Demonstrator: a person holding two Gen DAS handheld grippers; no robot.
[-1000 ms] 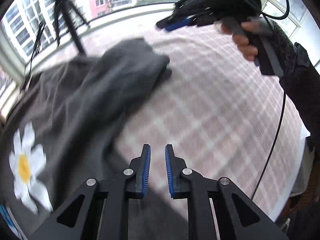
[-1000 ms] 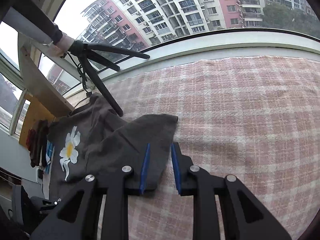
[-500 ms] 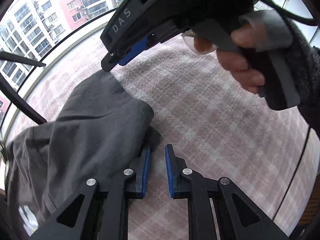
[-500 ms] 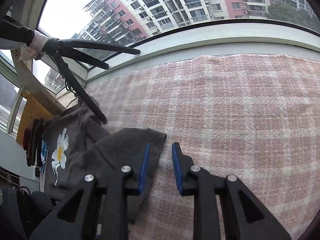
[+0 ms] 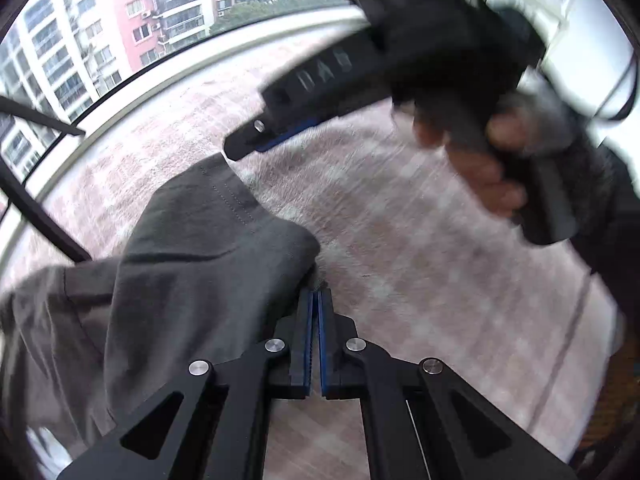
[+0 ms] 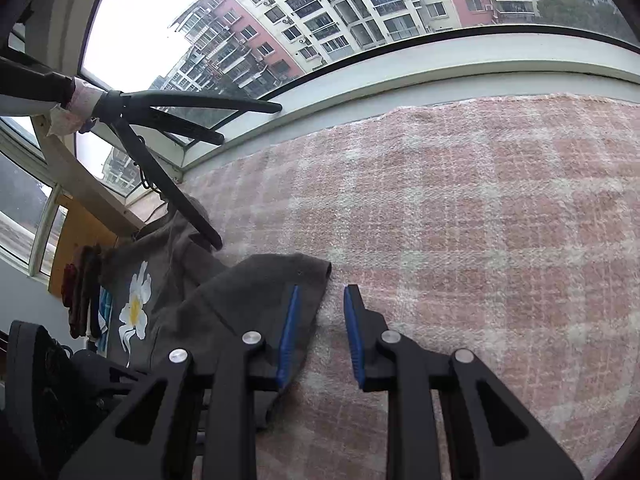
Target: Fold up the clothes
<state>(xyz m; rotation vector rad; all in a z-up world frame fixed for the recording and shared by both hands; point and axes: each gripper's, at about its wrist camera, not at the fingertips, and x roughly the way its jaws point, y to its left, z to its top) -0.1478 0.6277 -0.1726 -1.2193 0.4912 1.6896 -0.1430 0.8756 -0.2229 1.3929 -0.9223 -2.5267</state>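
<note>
The left tongs (image 5: 315,300) are clenched, their blue pads (image 5: 307,344) all but meeting; they have just been closing. At their tips sits the folded corner of a dark grey shirt (image 5: 192,280). A sliver of cloth seems caught between the pad tips, though the frame does not show this clearly enough to be sure. The shirt spreads away to the left of these tongs and bunches into soft folds, with a stitched hem running up toward the far side.

The right tongs (image 6: 320,300) are released, with a clear gap between their blue pads (image 6: 289,332). Nothing is between them but the pink plaid blanket (image 6: 480,240) that covers the tabletop. The shirt (image 6: 248,292) lies just left of the gap, its edge passing under the left pad, its corner ending just ahead of that pad's tip. Further left on the shirt is a white flower print (image 6: 134,308) with a yellow centre.

In the left wrist view, the right tongs (image 5: 240,148) hover blurred above the far corner of the shirt, close to it; contact cannot be told. A hand (image 5: 480,168) in a dark sleeve (image 5: 608,208) grips their handle.

A black tripod (image 6: 160,152) stands beyond the shirt, one leg resting at its far edge. Behind the blanket runs a white sill (image 6: 400,76), with apartment blocks (image 6: 320,20) outside the window.
</note>
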